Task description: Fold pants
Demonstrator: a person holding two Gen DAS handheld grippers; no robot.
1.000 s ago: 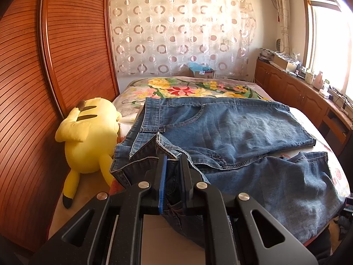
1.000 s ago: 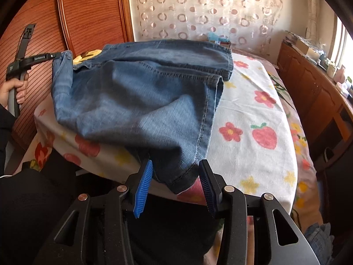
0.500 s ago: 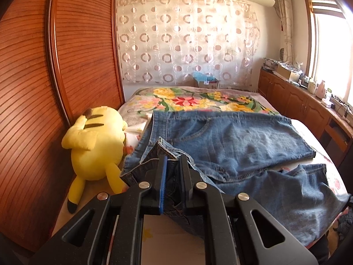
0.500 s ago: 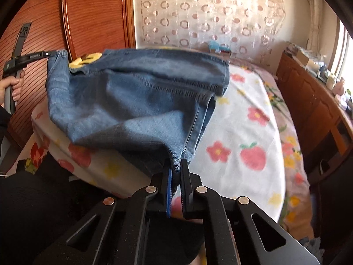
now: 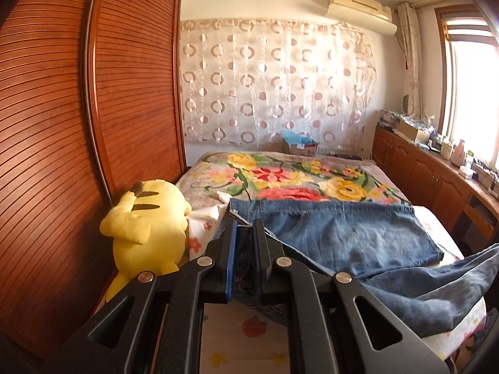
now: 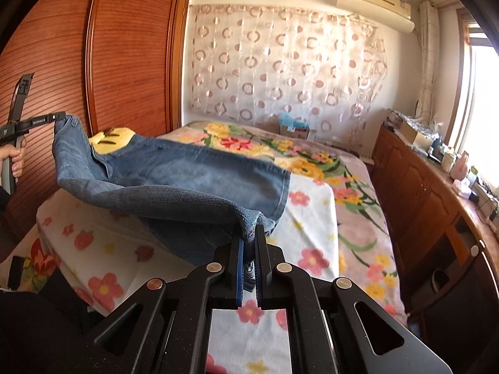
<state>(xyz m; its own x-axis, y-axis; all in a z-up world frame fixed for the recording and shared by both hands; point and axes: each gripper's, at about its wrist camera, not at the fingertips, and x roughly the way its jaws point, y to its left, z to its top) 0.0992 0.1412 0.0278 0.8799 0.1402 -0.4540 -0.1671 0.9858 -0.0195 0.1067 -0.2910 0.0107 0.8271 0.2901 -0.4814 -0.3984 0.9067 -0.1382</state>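
Bed (image 6: 312, 218) | yellow plush (image 5: 146, 227) beside jeans (image 5: 343, 237) | both grippers clamp denim

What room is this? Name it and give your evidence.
Most likely a home bedroom: a bed with floral covers, a yellow plush toy beside louvred wardrobe doors, and a wall air conditioner.

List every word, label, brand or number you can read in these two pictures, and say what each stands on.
White lettering on the black left claw, seen from the right wrist view: too small to read.
Printing on the small cardboard box at the head of the bed: blurred, unreadable.
Blue denim pants, white wall air conditioner: no text visible.
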